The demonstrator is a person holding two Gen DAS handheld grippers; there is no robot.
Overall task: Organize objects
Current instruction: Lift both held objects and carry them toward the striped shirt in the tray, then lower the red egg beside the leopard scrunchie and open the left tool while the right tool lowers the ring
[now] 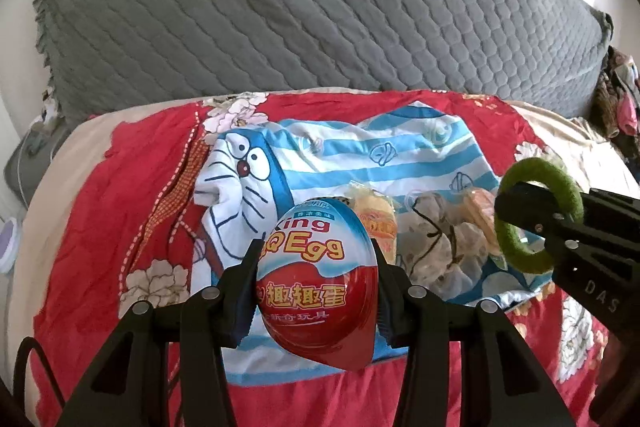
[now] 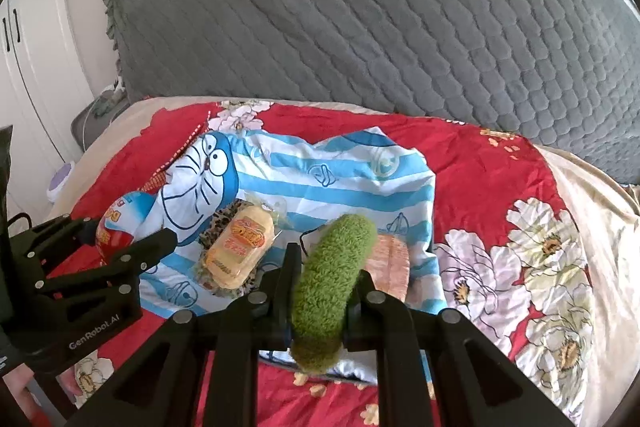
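Observation:
My left gripper [image 1: 316, 287] is shut on a red, white and blue toy egg [image 1: 320, 279], held above the Doraemon cloth [image 1: 340, 155]; the egg [image 2: 120, 227] and gripper [image 2: 132, 239] also show at the left of the right wrist view. My right gripper [image 2: 326, 287] is shut on a fuzzy green ring [image 2: 332, 279], also above the cloth [image 2: 320, 171]; ring [image 1: 538, 219] and gripper [image 1: 532, 211] show at the right of the left wrist view. On the cloth lie a wrapped yellow cake [image 2: 240, 247], a second orange-wrapped snack [image 2: 390, 259] and a pale scrunchie [image 1: 440, 243].
The cloth lies on a red floral bedspread [image 2: 500, 195] over a bed. A grey quilted headboard cover [image 1: 300, 7] rises behind. A white wardrobe [image 2: 32, 67] and a small lilac object [image 2: 60, 183] stand at the left. Clothes [image 1: 618, 95] pile at the far right.

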